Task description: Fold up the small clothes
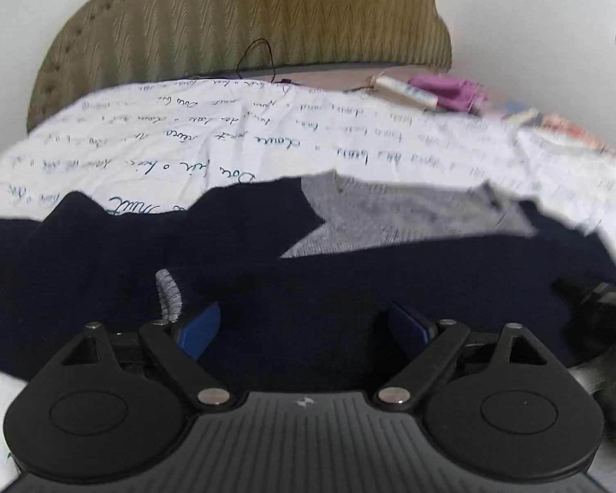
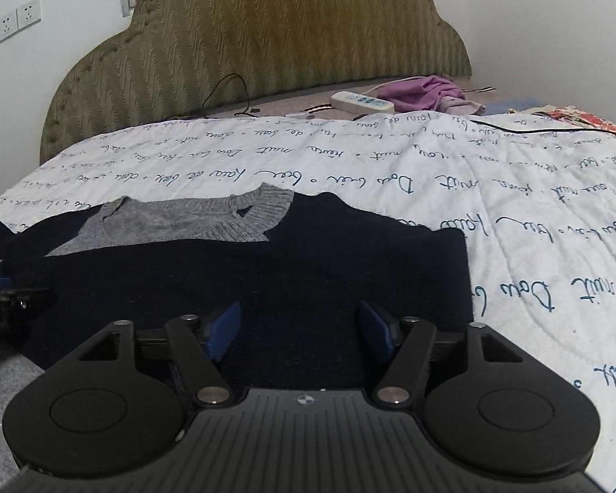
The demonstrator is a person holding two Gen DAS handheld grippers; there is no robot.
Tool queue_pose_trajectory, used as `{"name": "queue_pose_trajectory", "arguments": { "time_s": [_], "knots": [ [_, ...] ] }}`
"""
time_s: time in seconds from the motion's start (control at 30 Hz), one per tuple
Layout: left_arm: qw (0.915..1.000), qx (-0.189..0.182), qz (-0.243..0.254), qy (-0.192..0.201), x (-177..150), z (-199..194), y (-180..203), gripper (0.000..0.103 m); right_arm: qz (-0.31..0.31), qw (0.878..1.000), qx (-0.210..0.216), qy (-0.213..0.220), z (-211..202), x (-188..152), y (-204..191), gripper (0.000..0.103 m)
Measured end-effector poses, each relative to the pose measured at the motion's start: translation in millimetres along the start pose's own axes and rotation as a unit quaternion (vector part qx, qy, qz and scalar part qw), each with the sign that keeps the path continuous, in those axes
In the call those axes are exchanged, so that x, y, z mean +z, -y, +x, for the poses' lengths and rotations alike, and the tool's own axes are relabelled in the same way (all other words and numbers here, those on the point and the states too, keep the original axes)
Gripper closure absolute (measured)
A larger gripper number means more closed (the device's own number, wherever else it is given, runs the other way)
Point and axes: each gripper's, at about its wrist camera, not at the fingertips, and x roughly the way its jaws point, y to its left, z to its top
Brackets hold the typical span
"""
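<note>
A small dark navy sweater with a grey knit collar lies flat on the white bedsheet. It also shows in the left wrist view, with its grey collar and a grey cuff near my left finger. My left gripper is open, its blue pads just above the sweater's near edge. My right gripper is open and empty over the sweater's near edge. The left gripper's body shows at the left edge of the right wrist view.
An olive padded headboard stands at the far end. A white power strip, a purple cloth and black cables lie at the far right. A patterned cloth lies at the right edge.
</note>
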Motion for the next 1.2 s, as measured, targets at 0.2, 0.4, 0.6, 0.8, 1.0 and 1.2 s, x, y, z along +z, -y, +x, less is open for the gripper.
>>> {"name": "queue_pose_trajectory", "arguments": {
  "time_s": [0.2,0.4,0.6,0.8,1.0,1.2],
  "knots": [
    [0.9769,0.006,-0.172,0.127,3.9,-79.7,-113.1,0.011,0.002,1.000,0.004,0.001,0.1,-1.3,-2.2,0.028],
    [0.8702,0.136,-0.454,0.133,0.2,-96.1,-309.0,0.009,-0.001,1.000,0.001,0.000,0.7,-0.6,-5.5,0.026],
    [0.8069,0.102,-0.566,0.136,-20.9,-94.6,-396.8,0.009,0.000,1.000,0.000,0.001,0.9,-0.9,-5.5,0.026],
    [0.8174,0.086,-0.555,0.128,-13.7,-85.1,-404.9,0.020,0.004,1.000,0.001,0.001,1.2,-1.1,-4.1,0.025],
    [0.8380,0.136,-0.523,0.078,0.0,-68.5,-409.5,0.078,0.009,1.000,0.004,0.001,1.0,-0.9,-2.9,0.025],
    [0.8903,0.215,-0.384,0.116,36.7,-81.1,-345.8,0.097,0.015,1.000,0.009,0.002,0.8,-0.9,-2.0,0.024]
  ]
}}
